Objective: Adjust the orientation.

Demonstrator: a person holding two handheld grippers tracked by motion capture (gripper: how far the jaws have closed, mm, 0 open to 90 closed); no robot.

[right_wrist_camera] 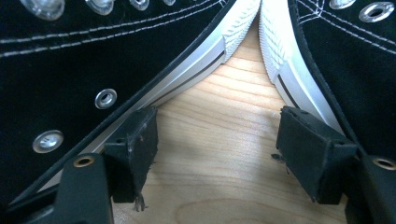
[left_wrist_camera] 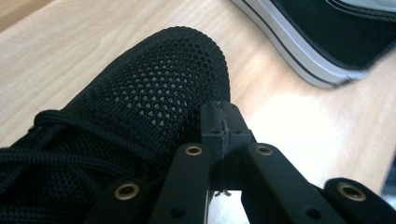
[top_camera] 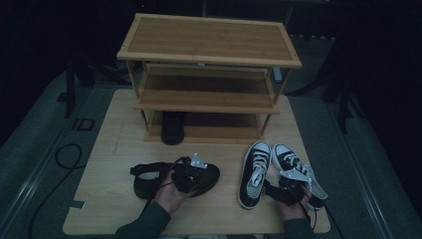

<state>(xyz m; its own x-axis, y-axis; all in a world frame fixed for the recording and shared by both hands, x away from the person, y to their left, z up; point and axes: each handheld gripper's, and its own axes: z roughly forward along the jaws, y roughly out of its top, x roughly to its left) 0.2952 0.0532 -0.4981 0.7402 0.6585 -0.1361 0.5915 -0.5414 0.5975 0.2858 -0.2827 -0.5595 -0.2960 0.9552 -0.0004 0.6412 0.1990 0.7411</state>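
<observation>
In front of the wooden shoe rack (top_camera: 209,74), the black mesh shoe (top_camera: 149,179) lies on its side on the table (top_camera: 109,149); the left gripper (left_wrist_camera: 219,126), jaws pressed together and empty, sits against its toe. The right gripper (right_wrist_camera: 215,144), jaws spread, rests between the two black-and-white sneakers (top_camera: 254,174), to the mesh shoe's right

Blk mesh shoe (top_camera: 149,175) w/ blk laces lies on its sole at near left, toe pointing right; toe cap is knit mesh w/ small holes. Pair of blk canvas sneakers (top_camera: 255,172) w/ white laces, white rubber soles & metal eyelets sits at near right, toes far, splayed in a V, toes nearly touching.
</observation>
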